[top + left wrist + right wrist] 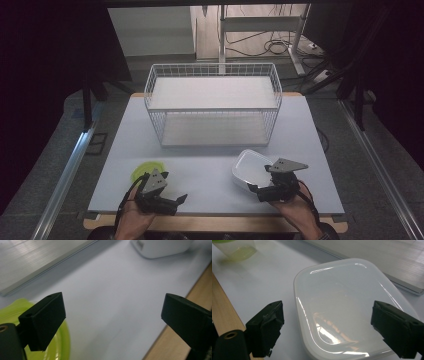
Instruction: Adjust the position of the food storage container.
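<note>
White lidded container point(247, 169) sits lower right of the high view, under the released right gripper point(255, 190). Green bowl point(146, 171) lies lower left beside the released left gripper point(181, 199); its contents are unclear. Behind stands a wire basket point(213, 102).

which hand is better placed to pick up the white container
Right. The right tool hovers open directly over the white container, jaws either side of it. The left tool sits across the table by the green bowl.

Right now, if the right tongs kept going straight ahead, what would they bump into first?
Probably the white lidded container: it lies directly ahead of the open right tongs, between the jaw tips. How much gap is left is hard to judge.
</note>
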`<state>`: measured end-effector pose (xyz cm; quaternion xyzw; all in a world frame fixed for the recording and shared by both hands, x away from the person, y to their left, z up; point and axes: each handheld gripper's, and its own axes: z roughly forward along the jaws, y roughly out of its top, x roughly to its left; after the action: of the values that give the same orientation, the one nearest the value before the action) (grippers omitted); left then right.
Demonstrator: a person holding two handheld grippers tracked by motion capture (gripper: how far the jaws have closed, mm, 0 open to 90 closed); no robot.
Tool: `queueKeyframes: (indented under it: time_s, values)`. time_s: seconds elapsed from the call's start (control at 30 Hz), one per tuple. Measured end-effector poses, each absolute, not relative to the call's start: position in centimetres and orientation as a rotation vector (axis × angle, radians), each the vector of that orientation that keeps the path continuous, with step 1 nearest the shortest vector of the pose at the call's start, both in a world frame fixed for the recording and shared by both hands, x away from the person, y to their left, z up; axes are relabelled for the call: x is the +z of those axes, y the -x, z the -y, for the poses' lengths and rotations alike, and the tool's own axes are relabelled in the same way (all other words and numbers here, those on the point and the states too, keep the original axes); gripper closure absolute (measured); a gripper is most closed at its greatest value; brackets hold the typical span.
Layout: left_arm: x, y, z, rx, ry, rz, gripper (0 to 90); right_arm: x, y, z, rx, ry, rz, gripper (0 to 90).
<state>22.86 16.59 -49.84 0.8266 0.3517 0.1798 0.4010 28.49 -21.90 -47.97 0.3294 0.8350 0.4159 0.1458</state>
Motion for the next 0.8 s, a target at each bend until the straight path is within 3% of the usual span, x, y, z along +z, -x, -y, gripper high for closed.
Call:
queueKeyframes:
  time_s: [0.63,0.8]
  values:
    - [-49.74,-22.67,-16.28,0.457,-2.082,-0.841,16.0,-47.82,-28.44,21.8,1.209,-0.929,-2.386,17.6]
    - [-49.27,-22.63,-17.0,0.477,-2.063,-0.853,26.5,-47.83,-28.41,21.66,1.204,-0.929,-2.384,17.9]
